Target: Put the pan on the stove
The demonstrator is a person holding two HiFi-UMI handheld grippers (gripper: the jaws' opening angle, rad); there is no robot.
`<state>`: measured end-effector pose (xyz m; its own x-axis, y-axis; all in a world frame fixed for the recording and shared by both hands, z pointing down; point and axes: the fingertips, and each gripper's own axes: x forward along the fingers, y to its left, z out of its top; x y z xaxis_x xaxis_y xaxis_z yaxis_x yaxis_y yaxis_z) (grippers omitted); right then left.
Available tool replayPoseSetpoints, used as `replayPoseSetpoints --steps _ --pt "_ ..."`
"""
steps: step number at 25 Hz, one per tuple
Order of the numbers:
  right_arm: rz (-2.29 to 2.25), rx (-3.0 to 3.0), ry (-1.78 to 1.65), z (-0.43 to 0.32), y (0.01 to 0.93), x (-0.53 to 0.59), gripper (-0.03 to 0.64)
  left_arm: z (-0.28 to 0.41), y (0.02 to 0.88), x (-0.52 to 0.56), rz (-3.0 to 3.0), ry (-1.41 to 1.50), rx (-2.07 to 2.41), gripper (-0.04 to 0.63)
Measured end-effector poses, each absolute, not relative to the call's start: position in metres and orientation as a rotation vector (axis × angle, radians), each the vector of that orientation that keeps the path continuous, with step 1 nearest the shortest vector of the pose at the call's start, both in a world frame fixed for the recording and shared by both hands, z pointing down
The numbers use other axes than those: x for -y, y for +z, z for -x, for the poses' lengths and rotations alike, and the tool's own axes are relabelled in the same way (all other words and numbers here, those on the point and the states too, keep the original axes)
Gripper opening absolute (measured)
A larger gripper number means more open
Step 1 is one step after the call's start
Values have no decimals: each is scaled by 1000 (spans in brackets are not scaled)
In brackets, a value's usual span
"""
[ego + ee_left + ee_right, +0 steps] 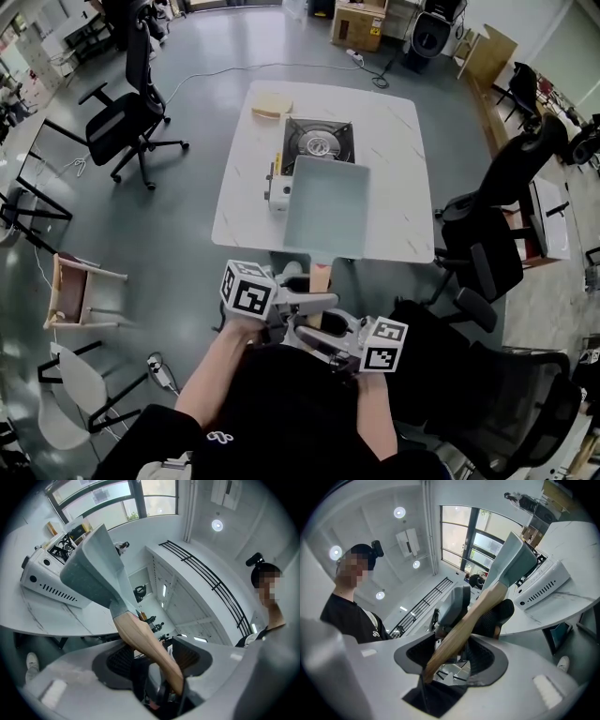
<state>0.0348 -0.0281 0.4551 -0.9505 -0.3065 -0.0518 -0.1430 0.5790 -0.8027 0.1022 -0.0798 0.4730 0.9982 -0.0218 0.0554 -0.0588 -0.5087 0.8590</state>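
Currently mid-carry: our left gripper point(154, 657) and right gripper point(451, 652) both clamp the wooden handle point(321, 278) of the square pan point(328, 208). Next we push toward 12 o'clock and lower it onto the gas stove point(319, 141).

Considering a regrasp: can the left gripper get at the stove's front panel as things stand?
Probably not. The left gripper is shut on the pan handle, the right gripper too, and the pan hangs over the table between them and the stove.
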Motion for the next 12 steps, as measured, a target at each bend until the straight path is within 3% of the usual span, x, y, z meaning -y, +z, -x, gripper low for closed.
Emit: replayPoseSetpoints --steps 12 --pt "349 -2628 -1359 -36 465 75 216 -103 484 128 -2069 37 92 258"
